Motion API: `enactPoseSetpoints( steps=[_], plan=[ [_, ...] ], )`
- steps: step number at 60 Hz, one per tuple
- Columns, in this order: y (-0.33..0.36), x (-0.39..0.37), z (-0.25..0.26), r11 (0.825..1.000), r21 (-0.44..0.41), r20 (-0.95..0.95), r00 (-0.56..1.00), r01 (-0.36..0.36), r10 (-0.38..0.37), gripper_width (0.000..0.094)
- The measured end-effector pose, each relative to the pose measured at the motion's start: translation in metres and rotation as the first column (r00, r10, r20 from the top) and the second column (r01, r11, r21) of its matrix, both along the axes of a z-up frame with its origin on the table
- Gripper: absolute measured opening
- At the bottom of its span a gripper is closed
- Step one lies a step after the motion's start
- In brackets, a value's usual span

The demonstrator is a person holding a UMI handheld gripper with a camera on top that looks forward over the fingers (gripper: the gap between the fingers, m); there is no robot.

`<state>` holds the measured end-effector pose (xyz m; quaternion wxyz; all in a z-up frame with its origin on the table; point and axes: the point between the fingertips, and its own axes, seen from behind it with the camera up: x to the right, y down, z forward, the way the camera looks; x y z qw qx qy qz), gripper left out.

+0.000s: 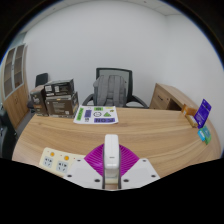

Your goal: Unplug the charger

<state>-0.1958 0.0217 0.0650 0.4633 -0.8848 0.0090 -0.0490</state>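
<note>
Tongs (111,170) clamped on a white charger (111,153) above a wooden bench (150,135).

The charger stands upright between the purple pads (95,158), both pressing its sides. Beyond it on the bench lie a green-and-white sheet (96,114), two dark boxes (60,98) to the left and a purple box (203,112) to the right. A grey office chair (112,87) stands behind the bench.

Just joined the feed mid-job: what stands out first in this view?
The white charger stands out first, upright between the purple-padded fingers of the tongs, which appear closed on it. Beyond it, a green and white sheet lies on the wooden table, with a grey office chair behind. Stacked boxes sit at the table's far left.
</note>
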Motion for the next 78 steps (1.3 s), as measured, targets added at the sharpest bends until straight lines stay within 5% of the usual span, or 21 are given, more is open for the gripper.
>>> enactPoseSetpoints(
  steps=[16, 18, 27, 32, 37, 45, 50, 57, 61, 76, 78],
  plan=[
    [-0.003, -0.004, 0.011, 0.998, 0.035, -0.015, 0.998, -0.057, 0.057, 0.0118],
    [-0.001, -0.004, 0.033, 0.994, 0.097, -0.027, 0.998, -0.058, 0.060, 0.0119],
    [0.019, -0.014, 0.204, 0.908, 0.397, -0.010, 0.989, -0.134, 0.150, 0.0117],
    [0.018, 0.000, 0.241, 0.892, 0.437, -0.114, 0.977, -0.115, 0.181, 0.0116],
    [0.019, 0.031, 0.235, 0.901, 0.425, -0.152, 0.974, -0.090, 0.169, 0.0121],
    [0.015, 0.086, 0.132, 0.966, 0.255, -0.233, 0.968, -0.035, 0.097, 0.0130],
    [0.002, 0.115, 0.056, 0.992, 0.127, -0.312, 0.949, 0.000, 0.040, 0.0150],
    [-0.016, 0.154, -0.019, 0.999, -0.021, -0.352, 0.935, 0.044, -0.049, 0.0180],
    [-0.020, 0.170, -0.028, 0.997, -0.009, -0.394, 0.916, 0.076, -0.073, 0.0240],
    [-0.052, 0.235, -0.043, 0.993, -0.082, -0.271, 0.957, 0.086, -0.105, 0.0859],
    [-0.057, 0.242, -0.039, 0.992, -0.086, -0.245, 0.964, 0.087, -0.106, 0.0870]
  ],
)
